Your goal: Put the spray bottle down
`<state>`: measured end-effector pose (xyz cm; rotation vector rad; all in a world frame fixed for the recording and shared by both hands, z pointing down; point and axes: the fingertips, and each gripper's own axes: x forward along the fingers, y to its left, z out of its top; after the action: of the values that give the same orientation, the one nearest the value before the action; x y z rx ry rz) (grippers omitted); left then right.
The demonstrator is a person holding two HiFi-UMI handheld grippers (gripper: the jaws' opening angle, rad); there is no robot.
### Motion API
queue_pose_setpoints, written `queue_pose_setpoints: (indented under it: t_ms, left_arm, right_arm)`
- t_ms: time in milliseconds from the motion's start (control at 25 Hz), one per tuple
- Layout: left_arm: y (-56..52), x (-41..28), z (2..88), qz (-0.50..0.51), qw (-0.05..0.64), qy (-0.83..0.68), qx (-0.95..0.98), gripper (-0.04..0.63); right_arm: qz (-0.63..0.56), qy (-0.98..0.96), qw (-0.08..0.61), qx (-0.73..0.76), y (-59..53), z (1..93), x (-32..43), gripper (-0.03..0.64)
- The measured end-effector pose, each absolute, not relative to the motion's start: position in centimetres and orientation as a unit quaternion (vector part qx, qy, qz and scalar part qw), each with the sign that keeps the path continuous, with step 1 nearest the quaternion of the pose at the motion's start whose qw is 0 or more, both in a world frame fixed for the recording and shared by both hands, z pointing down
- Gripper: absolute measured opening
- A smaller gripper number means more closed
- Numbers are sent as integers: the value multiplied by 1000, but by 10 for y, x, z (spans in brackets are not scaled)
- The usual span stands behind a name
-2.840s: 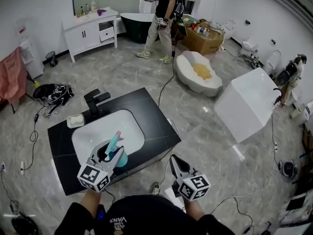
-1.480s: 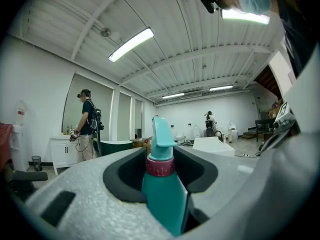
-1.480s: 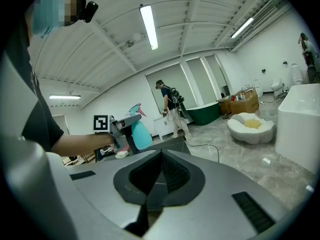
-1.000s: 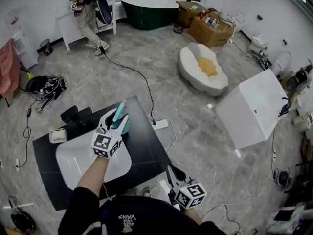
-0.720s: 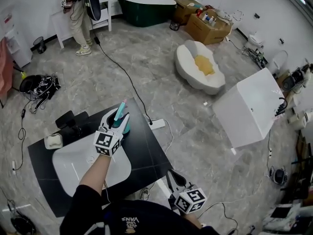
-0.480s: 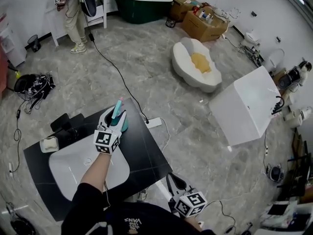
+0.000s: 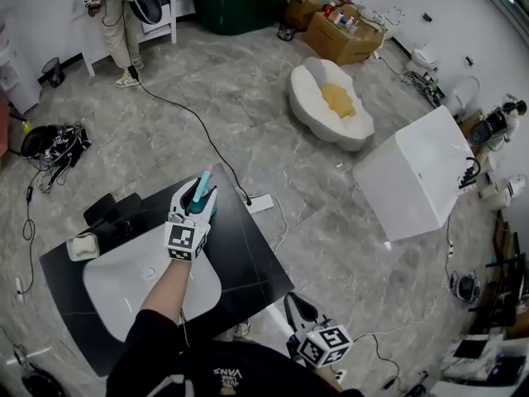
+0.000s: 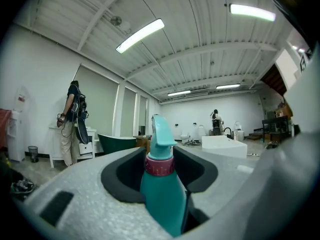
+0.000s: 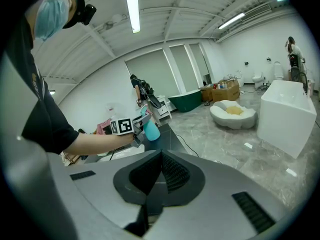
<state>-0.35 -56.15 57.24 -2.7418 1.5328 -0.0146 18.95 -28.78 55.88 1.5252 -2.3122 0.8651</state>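
left tongs [image 7: 195, 201]: you clench them on the teal spray bottle [image 8: 161, 184], which stands upright | bottle: over the far corner of the black counter [image 7: 248, 255], just past the white sink [image 7: 124, 278]; you cannot tell if it touches | right tongs [image 9: 160, 156]: pressed together, holding nothing, low by your body
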Motion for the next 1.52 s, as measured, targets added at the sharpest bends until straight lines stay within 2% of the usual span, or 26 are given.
queue_pose_setpoints:
  t_ms: [160, 360, 480, 1120, 1200, 1360, 1520]
  left_arm:
    - [-562, -4, 575, -15, -4, 490, -871, 181]
    - [-562, -13, 583, -22, -31, 500, -865, 275]
    - [-559, -15, 586, -29, -38, 500, -865, 302]
    - [-500, -28, 567, -79, -32, 483, -871, 311]
    - [-486, -31, 566, -87, -32, 481, -872, 294]
    - [-459, -43, 558, -92, -28, 495, -864, 144]
    - [-428, -49, 541, -76, -34, 501, -861, 73]
  right_arm:
    - [291, -794, 117, 521, -288, 554, 189, 2]
    - [286, -793, 115, 525, -285, 550, 193, 2]
    - [284, -792, 113, 529, -282, 549, 197, 2]
    - [268, -815, 93, 504, -268, 538, 183, 2]
    - [264, -822, 92, 496, -267, 539, 180, 2]
    - [252, -836, 88, 480, -265, 536, 173, 2]
    - [237, -847, 79, 468, -265, 529, 170, 2]
